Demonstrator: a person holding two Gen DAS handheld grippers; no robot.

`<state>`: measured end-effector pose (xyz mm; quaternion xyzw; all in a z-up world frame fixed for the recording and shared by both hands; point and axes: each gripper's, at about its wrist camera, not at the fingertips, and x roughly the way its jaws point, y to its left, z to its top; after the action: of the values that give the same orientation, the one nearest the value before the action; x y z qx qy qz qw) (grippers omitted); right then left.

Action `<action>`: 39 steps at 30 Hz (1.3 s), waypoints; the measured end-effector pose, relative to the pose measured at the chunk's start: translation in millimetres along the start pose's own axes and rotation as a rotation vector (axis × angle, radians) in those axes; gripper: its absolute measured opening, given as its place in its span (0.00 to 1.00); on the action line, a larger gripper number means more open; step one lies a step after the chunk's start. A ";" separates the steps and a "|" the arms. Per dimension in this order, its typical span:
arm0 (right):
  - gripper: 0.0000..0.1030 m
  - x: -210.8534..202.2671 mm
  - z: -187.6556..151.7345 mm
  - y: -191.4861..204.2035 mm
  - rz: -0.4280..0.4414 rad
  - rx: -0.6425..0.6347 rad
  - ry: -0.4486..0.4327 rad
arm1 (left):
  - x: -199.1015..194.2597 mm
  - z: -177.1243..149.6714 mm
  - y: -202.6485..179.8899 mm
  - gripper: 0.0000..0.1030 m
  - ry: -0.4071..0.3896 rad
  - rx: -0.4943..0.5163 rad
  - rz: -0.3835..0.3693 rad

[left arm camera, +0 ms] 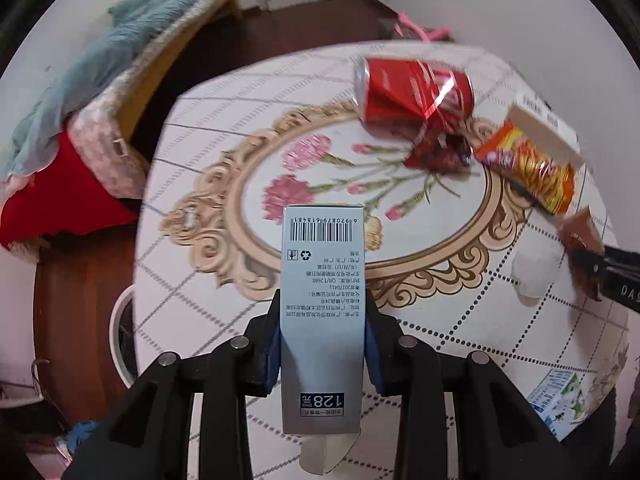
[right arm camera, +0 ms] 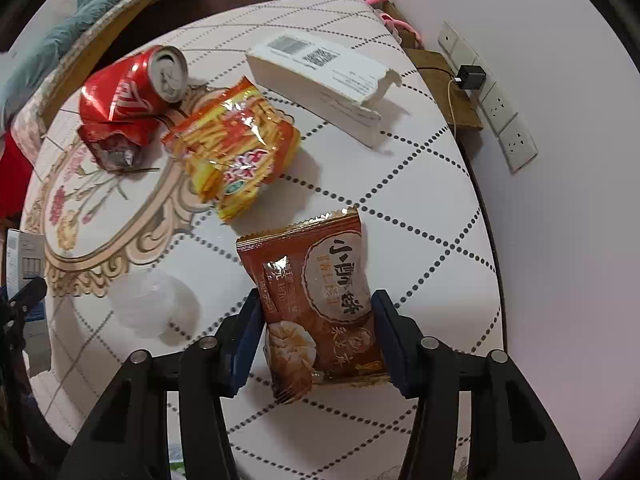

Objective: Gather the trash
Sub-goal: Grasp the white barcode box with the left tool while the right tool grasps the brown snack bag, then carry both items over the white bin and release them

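My left gripper (left arm camera: 323, 312) is shut on a tall grey carton with a barcode (left arm camera: 322, 280) and holds it above the round table (left arm camera: 460, 340). My right gripper (right arm camera: 316, 304) is shut on a brown snack packet (right arm camera: 320, 296), held just over the table (right arm camera: 420, 184). On the table lie a crushed red soda can (left arm camera: 412, 92) (right arm camera: 128, 96), a dark red wrapper (left arm camera: 438, 152), an orange-yellow snack bag (left arm camera: 528, 168) (right arm camera: 240, 144), a torn white box (right arm camera: 320, 80) (left arm camera: 548, 136) and a crumpled clear plastic cup (right arm camera: 152, 304) (left arm camera: 534, 274).
A white waste bin (left arm camera: 120, 336) stands on the floor left of the table. A bed with blue and red bedding (left arm camera: 80, 120) is at the far left. A blue-green leaflet (left arm camera: 556, 396) lies at the table's near edge. Wall sockets with a charger (right arm camera: 472, 78) are on the right.
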<state>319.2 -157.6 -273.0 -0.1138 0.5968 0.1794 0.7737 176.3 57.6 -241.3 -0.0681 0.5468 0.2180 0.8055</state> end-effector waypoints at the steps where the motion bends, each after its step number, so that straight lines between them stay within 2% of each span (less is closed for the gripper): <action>1: 0.51 -6.1 -1.8 3.2 0.008 -0.002 -0.008 | -6.9 -1.4 2.3 0.30 -0.007 -0.011 0.010; 9: 0.50 -50.3 -15.9 30.4 0.123 -0.036 -0.074 | -72.3 -6.1 40.7 0.30 -0.128 -0.088 0.031; 15: 0.50 -98.7 -17.2 74.5 0.236 -0.105 -0.145 | -114.2 -13.8 88.7 0.30 -0.210 -0.176 0.066; 23: 0.50 -153.2 -17.2 189.2 0.413 -0.259 -0.199 | -152.5 -31.8 176.8 0.30 -0.269 -0.337 0.164; 25: 0.50 -156.4 -16.6 221.0 0.448 -0.295 -0.195 | -149.4 -38.3 203.0 0.30 -0.259 -0.382 0.209; 31: 0.50 -131.3 -19.9 317.8 0.490 -0.384 -0.136 | -107.8 -56.0 261.5 0.30 -0.183 -0.487 0.258; 34: 0.50 -96.5 -20.8 366.8 0.487 -0.420 -0.064 | -74.0 -64.0 291.0 0.30 -0.122 -0.539 0.238; 39: 0.50 -32.5 -25.0 438.1 0.453 -0.482 0.042 | -17.8 -82.3 333.5 0.30 -0.032 -0.642 0.134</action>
<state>108.7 226.5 -231.5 -0.1616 0.5632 0.4808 0.6524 -41.2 322.7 -214.5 -0.2788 0.4406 0.4328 0.7354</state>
